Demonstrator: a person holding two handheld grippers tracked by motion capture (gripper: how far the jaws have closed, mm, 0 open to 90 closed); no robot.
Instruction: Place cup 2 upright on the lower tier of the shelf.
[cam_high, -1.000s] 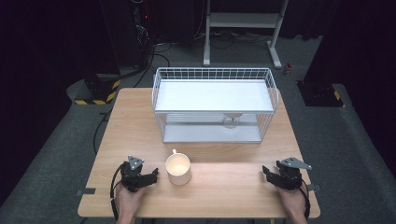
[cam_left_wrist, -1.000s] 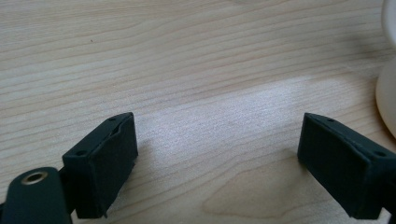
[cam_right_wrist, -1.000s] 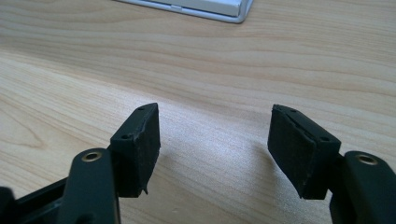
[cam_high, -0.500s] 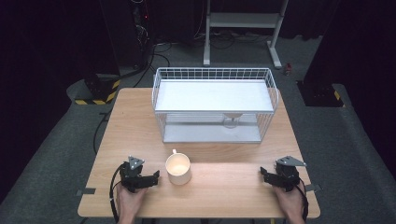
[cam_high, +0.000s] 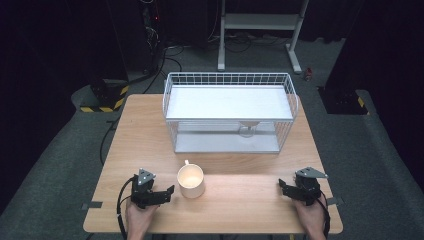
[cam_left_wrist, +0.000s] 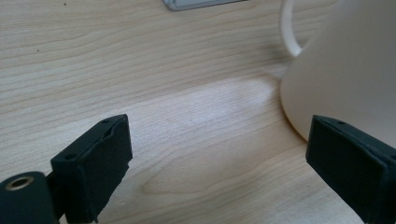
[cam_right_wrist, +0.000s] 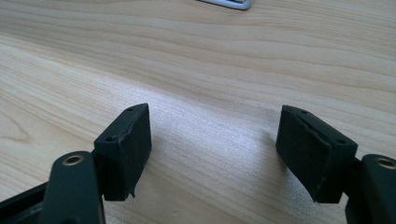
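A cream mug (cam_high: 191, 181) stands upright on the wooden table (cam_high: 240, 205) near its front edge, handle pointing away from me. My left gripper (cam_high: 169, 194) lies just left of it, open, jaws aimed at the mug's side and just closed a touch. In the left gripper view the mug (cam_left_wrist: 355, 70) rises beyond the right jaw, with bare wood between the jaws of the gripper (cam_left_wrist: 219, 158). My right gripper (cam_high: 283, 190) rests at the front right, well apart from the mug. Its jaws have just been opening and stand open over bare wood (cam_right_wrist: 215, 149).
A white wire basket rack (cam_high: 230, 80) with a white shelf stands across the back half of the table. A small pale object (cam_high: 247, 127) hangs or sits under its shelf. Dark floor, cables and a metal stand lie beyond the table.
The right gripper's jaws stand a little wider than a second ago. The mug and the left gripper keep their places.
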